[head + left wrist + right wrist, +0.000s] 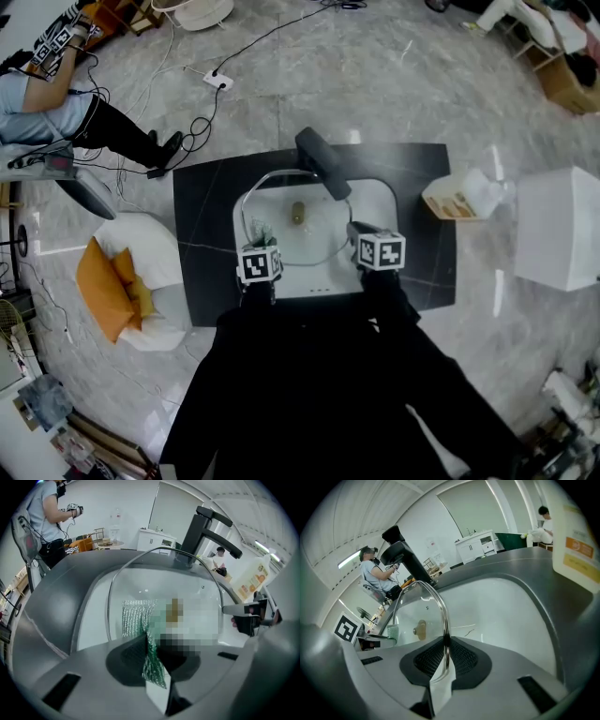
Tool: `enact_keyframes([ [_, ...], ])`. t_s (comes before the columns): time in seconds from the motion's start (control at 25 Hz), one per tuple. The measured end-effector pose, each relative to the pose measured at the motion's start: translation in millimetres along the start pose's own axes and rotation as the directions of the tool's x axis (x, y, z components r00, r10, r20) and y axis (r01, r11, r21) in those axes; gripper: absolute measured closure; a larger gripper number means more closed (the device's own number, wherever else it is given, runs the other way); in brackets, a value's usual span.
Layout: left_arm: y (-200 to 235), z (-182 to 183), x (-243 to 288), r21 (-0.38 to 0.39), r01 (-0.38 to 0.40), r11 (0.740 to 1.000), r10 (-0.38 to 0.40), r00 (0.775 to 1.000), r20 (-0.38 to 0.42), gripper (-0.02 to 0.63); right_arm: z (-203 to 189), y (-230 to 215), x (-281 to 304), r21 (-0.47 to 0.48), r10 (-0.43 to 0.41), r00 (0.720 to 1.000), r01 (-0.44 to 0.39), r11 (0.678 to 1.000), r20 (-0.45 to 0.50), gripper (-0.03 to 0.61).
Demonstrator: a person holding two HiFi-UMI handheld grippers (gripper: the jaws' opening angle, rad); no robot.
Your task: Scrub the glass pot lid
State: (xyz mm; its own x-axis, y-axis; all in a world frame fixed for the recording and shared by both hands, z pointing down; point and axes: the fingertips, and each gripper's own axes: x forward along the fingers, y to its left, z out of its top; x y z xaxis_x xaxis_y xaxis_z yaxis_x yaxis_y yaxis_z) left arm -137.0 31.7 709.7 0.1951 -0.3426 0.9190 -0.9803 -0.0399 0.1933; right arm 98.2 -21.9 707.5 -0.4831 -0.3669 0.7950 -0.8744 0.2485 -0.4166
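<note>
Glass pot lid (314, 242) sits tilted in sink (382, 202), right claw (443, 660) clamped on its rim, left claw (151, 660) gripping scouring pad (137, 618); hard scrubbing may twist lid loose.

Dark counter (202, 239) stood on grey marbled floor (375, 84). White sink (385, 202) set into counter middle. Black faucet (323, 161) mounted at sink's back rim. Jug (459, 199) stood upright at counter's right edge. On floor: power strip (217, 81) with cables, white box (560, 228) right of counter, white seat (150, 253) with orange cushion left of counter.
</note>
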Motion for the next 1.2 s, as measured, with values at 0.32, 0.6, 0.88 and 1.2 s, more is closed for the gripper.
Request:
enact_keyframes([
  [0.32,-6.5,-4.2,11.2,-0.007,0.036,0.999,-0.036,0.999,-0.031,0.551,-3.1,-0.5,-0.1,0.012,0.005,1.0,-0.005,1.0,-0.009,0.535],
  [0.6,-15.0,-10.5,17.1,-0.013,0.064,0.998,-0.065,0.996,-0.064,0.551,-1.8,0.6,-2.2,0.01,0.007,1.0,-0.006,1.0,-0.011,0.535],
  [0.88,-25.3,-18.9,24.3,-0.026,0.087,0.996,-0.089,0.992,-0.091,0.551,-2.5,0.8,-1.9,0.012,0.014,1.0,-0.014,1.0,-0.008,0.535],
  [1.2,-36.6,-24.0,26.9,-0.041,0.12,0.992,-0.123,0.987,-0.106,0.551,-1.5,3.1,-3.8,0.012,0.015,1.0,-0.015,1.0,-0.005,0.535],
])
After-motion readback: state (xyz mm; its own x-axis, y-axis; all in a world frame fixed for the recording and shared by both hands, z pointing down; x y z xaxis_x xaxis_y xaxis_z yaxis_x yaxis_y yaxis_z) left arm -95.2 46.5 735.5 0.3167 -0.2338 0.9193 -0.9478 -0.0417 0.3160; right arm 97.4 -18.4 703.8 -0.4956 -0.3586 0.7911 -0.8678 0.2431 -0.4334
